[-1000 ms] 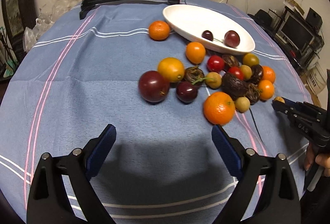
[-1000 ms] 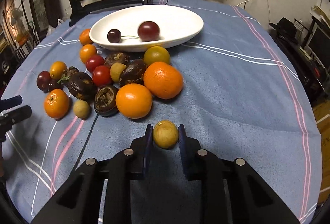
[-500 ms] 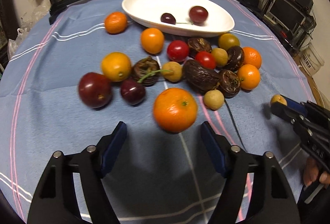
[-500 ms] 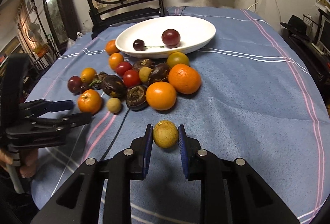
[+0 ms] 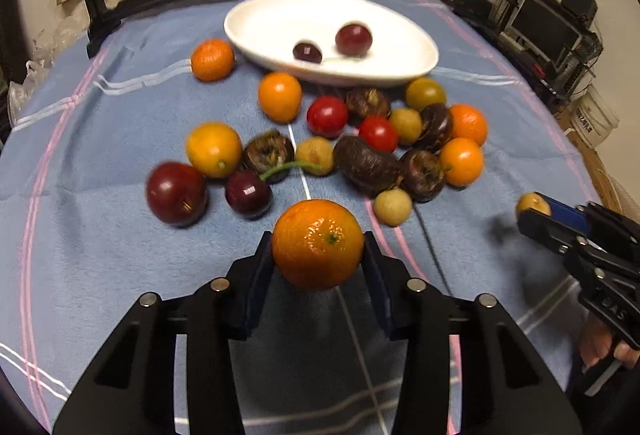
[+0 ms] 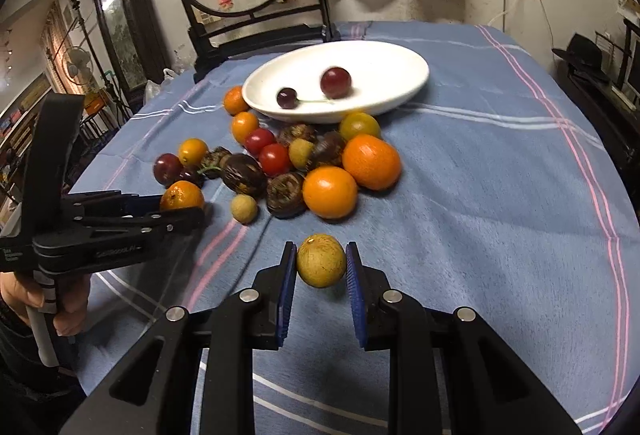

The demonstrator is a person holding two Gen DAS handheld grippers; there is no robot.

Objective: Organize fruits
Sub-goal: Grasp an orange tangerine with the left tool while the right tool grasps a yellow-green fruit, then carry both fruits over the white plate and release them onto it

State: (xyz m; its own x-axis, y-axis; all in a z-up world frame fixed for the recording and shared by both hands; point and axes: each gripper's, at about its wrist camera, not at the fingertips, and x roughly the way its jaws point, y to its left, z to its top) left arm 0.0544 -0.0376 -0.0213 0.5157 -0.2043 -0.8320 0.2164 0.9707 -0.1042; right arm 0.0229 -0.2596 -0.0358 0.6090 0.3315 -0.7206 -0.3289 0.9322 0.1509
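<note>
Closing on the tangerine (image 5: 318,243), its stem dimple facing the camera, with the left gripper (image 5: 318,255) angled down at the blue striped tablecloth (image 5: 100,235). Pinching a small yellow-brown fruit (image 6: 321,260) in the right gripper (image 6: 321,267). Sitting at twelve o'clock past the heap: white oval dish (image 5: 400,35), dark chair (image 6: 256,31).

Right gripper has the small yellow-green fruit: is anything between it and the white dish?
Yes. The fruit pile lies between the yellow-green fruit in the right gripper and the white dish, nearest the two oranges. The fruit must go above them.
</note>
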